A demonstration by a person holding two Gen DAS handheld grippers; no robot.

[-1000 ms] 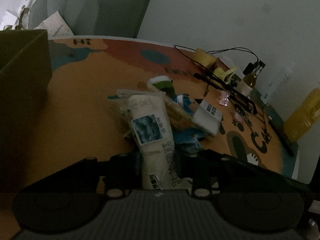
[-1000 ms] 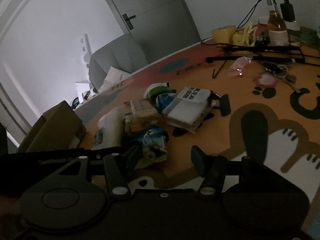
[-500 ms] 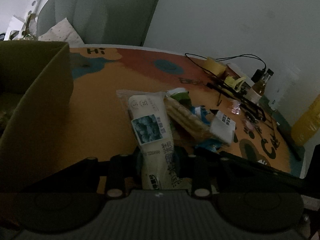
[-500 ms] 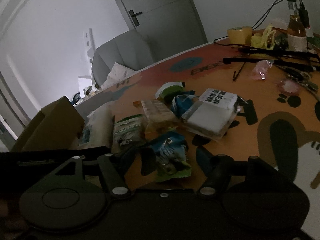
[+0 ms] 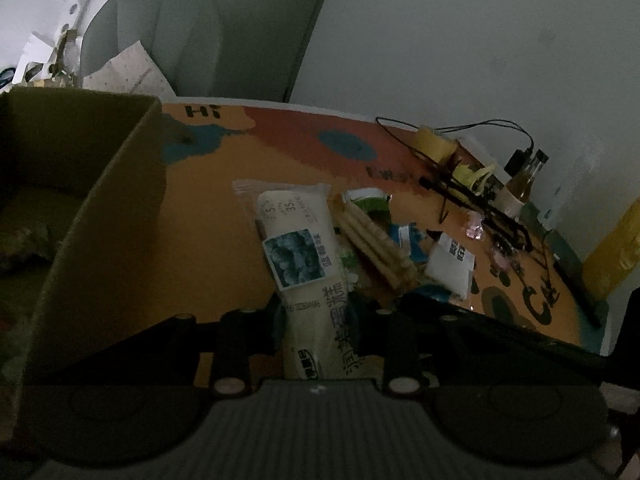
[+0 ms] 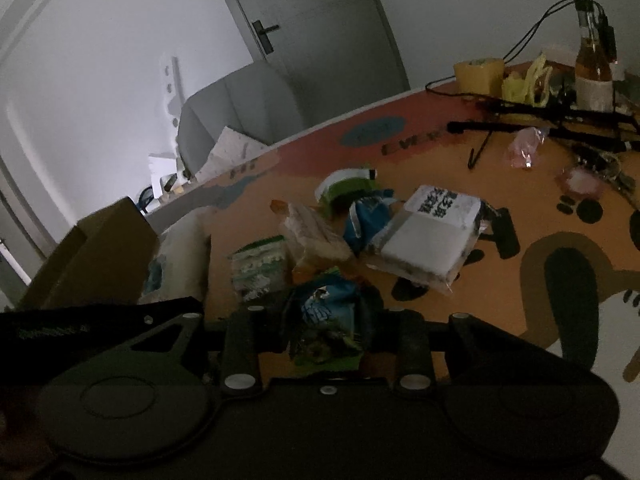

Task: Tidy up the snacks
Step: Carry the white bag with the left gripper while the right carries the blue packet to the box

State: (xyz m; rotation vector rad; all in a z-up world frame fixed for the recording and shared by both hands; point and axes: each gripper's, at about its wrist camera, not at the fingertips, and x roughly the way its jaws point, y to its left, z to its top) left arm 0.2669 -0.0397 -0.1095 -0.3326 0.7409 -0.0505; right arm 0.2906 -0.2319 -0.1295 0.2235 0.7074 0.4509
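My left gripper (image 5: 316, 312) is shut on a long white snack packet (image 5: 298, 256) with a blue picture label, held above the table beside an open cardboard box (image 5: 76, 216). The packet also shows in the right wrist view (image 6: 176, 256). My right gripper (image 6: 326, 320) is shut on a small blue-green snack bag (image 6: 326, 320). On the table lie a cracker pack (image 6: 316, 230), a green-white packet (image 6: 260, 268), a blue packet (image 6: 366, 216), a green-white cup snack (image 6: 346, 186) and a white wrapped block (image 6: 430, 236).
The orange patterned table (image 6: 500, 200) holds a bottle (image 6: 594, 68), tape roll (image 6: 478, 74), black cables, keys and a pink wrapper (image 6: 524, 146) at the far right. A grey chair (image 5: 156, 40) stands behind the table. A yellow object (image 5: 616, 252) lies at the right edge.
My left gripper lifted the white packet off the pile and moved left toward the box. My right gripper moved onto the blue-green bag and closed on it.
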